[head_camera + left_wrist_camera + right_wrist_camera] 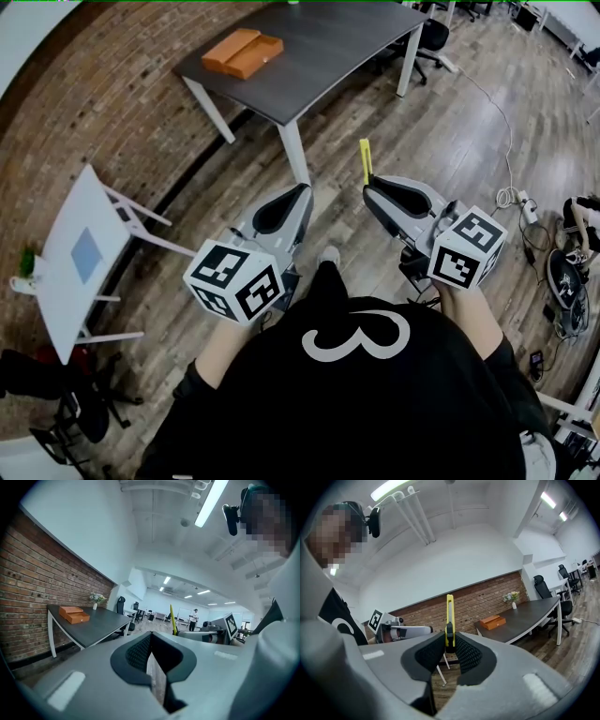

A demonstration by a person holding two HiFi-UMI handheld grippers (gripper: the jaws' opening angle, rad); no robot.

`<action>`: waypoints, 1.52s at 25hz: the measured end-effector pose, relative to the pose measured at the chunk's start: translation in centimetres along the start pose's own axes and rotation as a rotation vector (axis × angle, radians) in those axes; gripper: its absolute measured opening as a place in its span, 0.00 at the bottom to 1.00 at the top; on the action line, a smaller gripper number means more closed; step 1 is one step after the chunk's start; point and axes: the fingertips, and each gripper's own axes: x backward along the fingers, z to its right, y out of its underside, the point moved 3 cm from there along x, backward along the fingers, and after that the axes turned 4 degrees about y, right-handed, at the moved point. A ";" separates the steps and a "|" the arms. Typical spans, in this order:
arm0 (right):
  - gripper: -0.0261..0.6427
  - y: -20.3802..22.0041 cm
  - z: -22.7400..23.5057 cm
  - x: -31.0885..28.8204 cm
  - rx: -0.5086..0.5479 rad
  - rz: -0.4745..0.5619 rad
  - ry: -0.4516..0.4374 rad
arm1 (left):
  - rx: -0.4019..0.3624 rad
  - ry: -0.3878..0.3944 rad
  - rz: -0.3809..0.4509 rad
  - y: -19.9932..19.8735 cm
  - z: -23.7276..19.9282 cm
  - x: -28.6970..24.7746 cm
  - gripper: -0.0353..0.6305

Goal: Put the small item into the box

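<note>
A white "3" marks the person's black shirt (281, 403). The right gripper (367, 185) clamps a yellow cutter (365, 159) upright; the left gripper (302, 190) is closed on nothing. The orange box (243, 52) sits on the dark table (328, 47), well apart

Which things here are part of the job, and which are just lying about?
Job: yellow utility knife, clamped in the right gripper; orange box on the dark table.
Lying about: white side table; flower vase; office chair; floor cables.
</note>
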 end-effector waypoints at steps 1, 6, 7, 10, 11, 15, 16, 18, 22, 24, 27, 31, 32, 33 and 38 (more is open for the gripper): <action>0.14 0.0 0.3 -0.2 0.001 -0.001 0.001 | -0.001 0.002 0.000 0.0 -0.2 -0.3 0.07; 0.14 -0.3 1.9 -2.2 0.005 -0.007 0.003 | 0.005 0.007 -0.004 -0.3 -2.5 -1.6 0.07; 0.14 -0.3 2.3 -2.8 0.004 -0.010 0.004 | 0.008 0.008 -0.005 -0.3 -3.1 -2.0 0.07; 0.14 -0.5 3.9 -4.3 -0.003 -0.018 0.008 | 0.019 0.009 -0.012 -0.5 -5.0 -3.2 0.07; 0.14 -0.5 4.5 -5.0 -0.007 -0.023 0.010 | 0.023 0.010 -0.016 -0.6 -5.7 -3.7 0.07; 0.14 -1.0 7.5 -8.2 -0.026 -0.038 0.020 | 0.045 0.012 -0.030 -1.1 -9.5 -6.2 0.07; 0.14 -1.2 8.3 -9.1 -0.030 -0.042 0.022 | 0.052 0.011 -0.033 -1.3 -10.7 -6.9 0.07; 0.14 -1.7 10.0 -11.1 -0.037 -0.053 0.026 | 0.066 0.011 -0.035 -2.0 -13.0 -8.4 0.07; 0.14 -3.5 13.5 -15.6 -0.047 -0.069 0.032 | 0.085 0.007 -0.037 -3.9 -18.1 -11.5 0.07; 0.14 -4.5 15.3 -18.0 -0.044 -0.077 0.032 | 0.092 0.001 -0.037 -5.0 -20.9 -13.0 0.07; 0.14 -6.4 18.0 -21.6 -0.029 -0.082 0.037 | 0.103 -0.006 -0.035 -6.7 -24.9 -15.3 0.07; 0.14 -8.6 20.8 -25.3 -0.018 -0.075 0.033 | 0.095 0.008 -0.040 -8.7 -28.8 -18.2 0.07; 0.14 -9.1 21.3 -25.9 -0.012 -0.072 0.033 | 0.090 0.014 -0.037 -9.3 -29.4 -18.8 0.07; 0.14 -9.5 21.8 -26.4 -0.002 -0.069 0.036 | 0.084 0.017 -0.032 -9.8 -30.0 -19.4 0.07; 0.14 -10.5 24.2 -28.1 0.010 -0.058 0.038 | 0.070 0.004 -0.016 -11.1 -32.3 -21.0 0.07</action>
